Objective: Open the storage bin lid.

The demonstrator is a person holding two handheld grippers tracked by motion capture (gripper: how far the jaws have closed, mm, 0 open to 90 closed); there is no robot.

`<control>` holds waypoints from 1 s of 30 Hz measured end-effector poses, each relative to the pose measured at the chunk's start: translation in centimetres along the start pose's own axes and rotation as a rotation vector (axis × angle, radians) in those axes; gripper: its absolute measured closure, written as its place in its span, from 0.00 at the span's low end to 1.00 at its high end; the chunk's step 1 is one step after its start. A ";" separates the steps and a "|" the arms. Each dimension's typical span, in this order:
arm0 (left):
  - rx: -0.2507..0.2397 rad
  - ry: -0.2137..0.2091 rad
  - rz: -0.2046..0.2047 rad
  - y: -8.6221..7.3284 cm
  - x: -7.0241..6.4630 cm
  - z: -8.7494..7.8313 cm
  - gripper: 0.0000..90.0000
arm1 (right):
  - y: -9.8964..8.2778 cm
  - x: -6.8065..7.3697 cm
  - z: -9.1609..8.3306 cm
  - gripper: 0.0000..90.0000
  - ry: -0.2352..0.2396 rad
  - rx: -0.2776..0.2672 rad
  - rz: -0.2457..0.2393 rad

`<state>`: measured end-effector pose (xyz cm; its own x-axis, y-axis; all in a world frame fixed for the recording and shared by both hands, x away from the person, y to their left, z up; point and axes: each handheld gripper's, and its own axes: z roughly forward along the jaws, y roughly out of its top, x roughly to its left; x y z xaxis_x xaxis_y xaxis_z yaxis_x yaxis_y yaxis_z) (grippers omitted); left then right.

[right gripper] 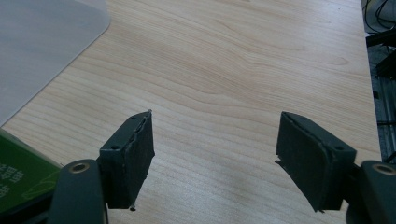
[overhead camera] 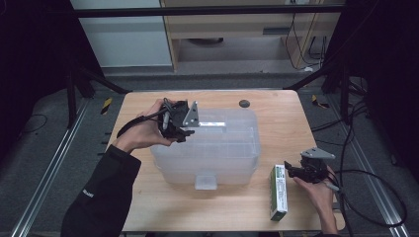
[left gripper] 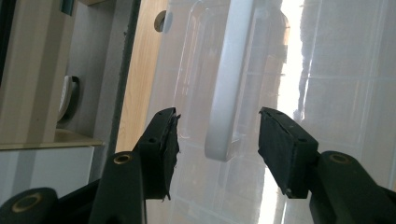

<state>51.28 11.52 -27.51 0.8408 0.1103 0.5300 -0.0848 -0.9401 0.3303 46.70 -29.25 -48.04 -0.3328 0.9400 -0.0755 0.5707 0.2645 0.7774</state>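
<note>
Reaching over the box (overhead camera: pixel 207 148), the left gripper (overhead camera: pixel 184 129) sits at the lid's left end; its fingers (left gripper: pixel 161 144) stand open either side of the white handle (left gripper: pixel 229 88), not yet pressing it. Lid still on, so the grasp and the lift look still to do. Right gripper (overhead camera: pixel 296 172) hovers over the desk (overhead camera: pixel 276 108) just beside the green carton (overhead camera: pixel 278 192), fingers (right gripper: pixel 133 158) apart with nothing between. Light wood desk, small dark disc (overhead camera: pixel 243 103) near its far edge. Dark frame around, grey floor, cables at right, pale cabinets behind.

Wooden table (overhead camera: pixel 276 116): clear lidded bin (overhead camera: pixel 232 163) centre, green box (overhead camera: pixel 278 192) near right.
</note>
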 end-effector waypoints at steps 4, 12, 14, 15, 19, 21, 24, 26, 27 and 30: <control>0.015 0.006 0.010 0.2 -0.1 0.6 0.54 | 0.0 0.1 0.0 0.33 0.005 0.003 0.003; 0.025 0.007 0.024 0.7 -0.2 1.4 0.60 | 0.0 0.1 0.0 0.37 0.010 0.005 -0.004; 0.030 0.010 0.031 1.0 -0.2 1.7 0.62 | 0.0 0.1 0.0 0.39 0.014 0.009 -0.004; 0.025 -0.004 0.034 1.0 -0.2 1.8 0.63 | 0.0 0.1 0.0 0.40 0.017 0.011 -0.009; 0.047 0.006 0.041 1.2 -0.3 2.1 0.67 | 0.0 0.1 0.0 0.43 0.027 0.018 -0.009; 0.052 0.007 0.042 1.2 -0.3 2.2 0.70 | 0.0 0.1 0.0 0.44 0.027 0.021 -0.009; 0.063 -0.003 0.040 1.2 -0.4 2.3 0.73 | 0.0 0.1 0.0 0.45 0.028 0.024 -0.009; 0.068 0.005 0.044 1.2 -0.4 2.3 0.75 | 0.0 0.1 0.0 0.46 0.027 0.025 -0.012; 0.066 0.009 0.045 1.2 -0.4 2.3 0.76 | 0.0 0.1 0.0 0.47 0.027 0.025 -0.014; 0.066 0.018 0.045 1.2 -0.4 2.3 0.79 | 0.0 0.1 0.0 0.49 0.025 0.033 -0.020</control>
<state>52.08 9.58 -29.07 0.8272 0.0726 0.5572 -0.0864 -0.9634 0.2537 46.68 -29.12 -48.04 -0.3624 0.9290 -0.0746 0.5880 0.2901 0.7551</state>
